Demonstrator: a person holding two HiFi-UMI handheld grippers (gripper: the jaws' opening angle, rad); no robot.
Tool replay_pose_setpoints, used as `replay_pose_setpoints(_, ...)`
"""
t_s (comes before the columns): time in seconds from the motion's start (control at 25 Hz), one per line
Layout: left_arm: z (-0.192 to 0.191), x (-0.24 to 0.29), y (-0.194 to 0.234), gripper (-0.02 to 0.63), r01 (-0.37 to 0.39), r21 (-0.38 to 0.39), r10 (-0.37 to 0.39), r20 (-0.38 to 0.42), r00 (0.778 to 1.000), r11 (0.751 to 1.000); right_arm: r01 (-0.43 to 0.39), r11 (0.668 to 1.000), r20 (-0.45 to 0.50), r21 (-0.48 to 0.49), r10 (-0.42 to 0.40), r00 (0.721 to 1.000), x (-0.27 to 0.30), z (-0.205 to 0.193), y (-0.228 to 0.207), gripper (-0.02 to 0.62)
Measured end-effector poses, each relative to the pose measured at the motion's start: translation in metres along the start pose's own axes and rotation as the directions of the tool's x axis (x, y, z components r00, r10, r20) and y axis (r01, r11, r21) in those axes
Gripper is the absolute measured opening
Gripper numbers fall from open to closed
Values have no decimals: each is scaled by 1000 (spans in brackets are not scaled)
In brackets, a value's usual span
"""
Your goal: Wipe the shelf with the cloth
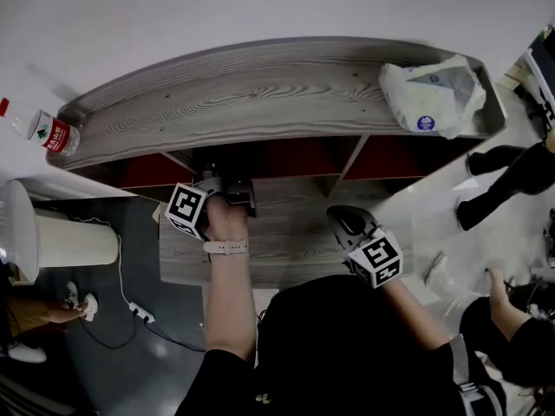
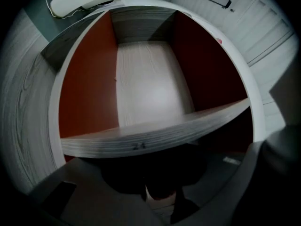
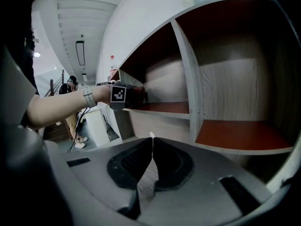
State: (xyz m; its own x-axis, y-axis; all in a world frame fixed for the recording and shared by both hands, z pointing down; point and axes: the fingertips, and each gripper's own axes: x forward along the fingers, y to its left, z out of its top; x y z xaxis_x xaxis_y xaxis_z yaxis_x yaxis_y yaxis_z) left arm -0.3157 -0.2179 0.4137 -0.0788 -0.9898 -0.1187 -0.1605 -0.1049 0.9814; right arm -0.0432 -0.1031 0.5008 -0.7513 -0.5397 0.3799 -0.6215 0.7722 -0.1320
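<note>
A grey wooden shelf (image 1: 260, 94) with red-lined compartments is seen from above. The left gripper (image 1: 236, 196) is held at a compartment's mouth, jaws pressed together (whether cloth is pinched cannot be told). The right gripper (image 3: 151, 140) is held lower, jaws closed, empty.

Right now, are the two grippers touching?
Apart. Head view shows bare shelf board between left gripper and right gripper.

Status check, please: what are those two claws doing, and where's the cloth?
Left gripper reaching into the shelf, jaws lost in shadow. Right gripper shut, empty, held back. No cloth made out. Nothing in the way.
</note>
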Motion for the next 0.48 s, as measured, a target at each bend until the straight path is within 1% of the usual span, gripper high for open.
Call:
replay_pose_setpoints(0.12, -1, -5, 5, 135, 5, -24, -5, 0, 1000, 1000, -2, 1000, 3, 2, 2, 1000, -2, -2, 1, -2)
replay_pose_setpoints(0.2, -2, -6, -1, 135, 21, 11, -21, -6, 1000, 1000, 0, 1000, 4, 2, 0, 1000, -5, -3, 2, -2)
replay_pose_setpoints(0.28, -5, -7, -12, 134, 51, 99, -50, -10, 999, 994, 3, 1000, 2, 4, -3, 1000, -8, -5, 0, -2)
replay_pose_setpoints(0.36, -8, -8, -21, 133, 70, 207, -70, -7, 997, 976, 11, 1000, 1, 8, -11, 1000, -13, -7, -4, -2)
replay_pose_setpoints(0.44, -11, -7, -27, 133, 77, 322, -78, -9, 997, 943, 23, 1000, 2, 14, -23, 1000, -18, -8, -9, -2)
replay_pose_setpoints(0.48, -15, -6, -31, 133, 81, 389, -80, -18, 997, 918, 29, 999, 2, 15, -29, 1000, -20, -9, -11, -2)
